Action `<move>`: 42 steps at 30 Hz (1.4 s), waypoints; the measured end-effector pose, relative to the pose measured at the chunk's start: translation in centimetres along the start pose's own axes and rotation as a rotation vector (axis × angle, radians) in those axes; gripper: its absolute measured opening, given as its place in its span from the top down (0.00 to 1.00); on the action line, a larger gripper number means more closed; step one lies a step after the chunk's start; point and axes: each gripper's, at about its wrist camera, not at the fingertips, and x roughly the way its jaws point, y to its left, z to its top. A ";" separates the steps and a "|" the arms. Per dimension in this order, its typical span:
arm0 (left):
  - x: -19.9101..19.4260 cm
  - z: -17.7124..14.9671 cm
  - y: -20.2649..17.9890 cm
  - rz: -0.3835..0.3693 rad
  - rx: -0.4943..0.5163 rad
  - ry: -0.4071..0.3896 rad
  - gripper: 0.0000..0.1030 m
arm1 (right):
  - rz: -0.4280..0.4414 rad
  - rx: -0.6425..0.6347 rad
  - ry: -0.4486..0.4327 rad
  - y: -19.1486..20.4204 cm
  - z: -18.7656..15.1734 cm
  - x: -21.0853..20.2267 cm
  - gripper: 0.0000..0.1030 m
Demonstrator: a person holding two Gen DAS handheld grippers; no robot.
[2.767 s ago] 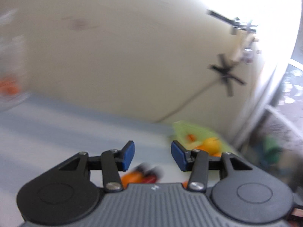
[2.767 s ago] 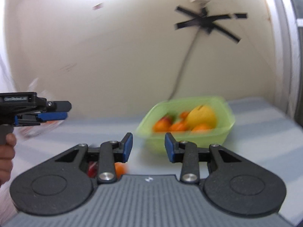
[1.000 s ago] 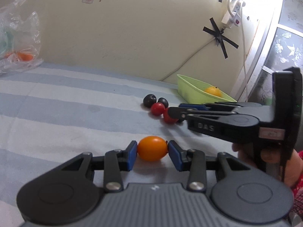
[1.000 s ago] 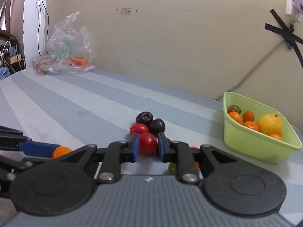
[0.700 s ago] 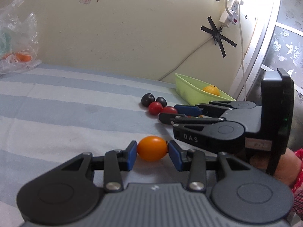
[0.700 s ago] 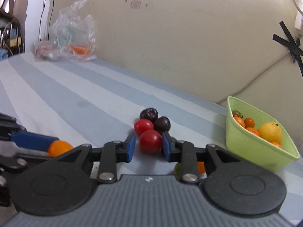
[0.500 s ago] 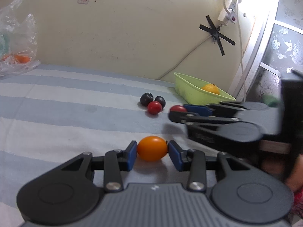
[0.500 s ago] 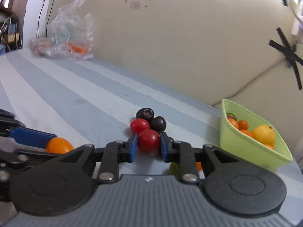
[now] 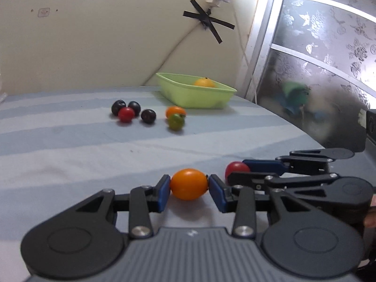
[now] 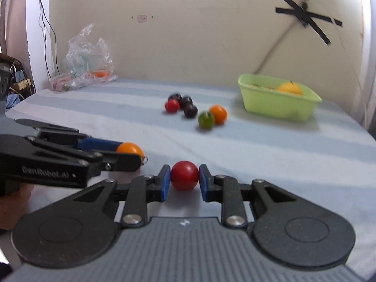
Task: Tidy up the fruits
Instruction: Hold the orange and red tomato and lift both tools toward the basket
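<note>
Left gripper (image 9: 189, 189): was closed on an orange tomato (image 9: 189, 184), which was pinched across its long ends between the blue pads (image 9: 163, 192), just above the striped cloth (image 9: 70, 155).
Right gripper (image 10: 184, 180): was clamped on a red tomato (image 10: 184, 175), which was held at its widest part, close beside the left tool.
Handling: both fruits were judged to be light, smooth-skinned and soft; a gentle squeeze across the middle was thought enough, since a harder one could split the skin or let the fruit squirt out.
Loose fruit, mid-distance: a green tomato (image 10: 205, 119) and another orange one (image 10: 218, 114) were seen touching; beside them three dark plums (image 9: 148, 116) and a small red tomato (image 9: 126, 114) were clustered.
Green bowl (image 10: 277, 104): was set farther back on the right, well apart from both tools, with a large yellow-orange fruit (image 10: 289, 88) showing above its rim; it was taken to be the likely destination.
Plastic bag (image 10: 87, 58): was lying against the wall at the far left, something orange inside.
</note>
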 end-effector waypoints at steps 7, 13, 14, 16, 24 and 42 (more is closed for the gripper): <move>-1.2 -1.5 -2.4 0.036 0.012 0.009 0.64 | 0.004 0.011 0.001 0.7 -1.3 -1.7 0.71; -1.2 -1.9 -3.1 0.101 0.033 -0.003 0.58 | -0.003 0.015 0.000 0.8 -2.2 -2.2 0.69; -1.2 -1.9 -3.2 0.104 0.034 -0.003 0.57 | -0.007 0.016 -0.002 0.8 -2.3 -2.3 0.69; -1.3 -1.9 -3.3 0.115 0.039 -0.006 0.56 | -0.011 0.019 -0.007 0.8 -2.5 -2.3 0.69; -1.3 -1.9 -3.3 0.126 0.047 -0.010 0.55 | -0.008 0.032 -0.014 0.7 -2.6 -2.3 0.69; -1.2 -1.9 -3.1 0.097 0.033 -0.004 0.62 | 0.003 0.018 -0.015 0.5 -2.4 -1.8 0.69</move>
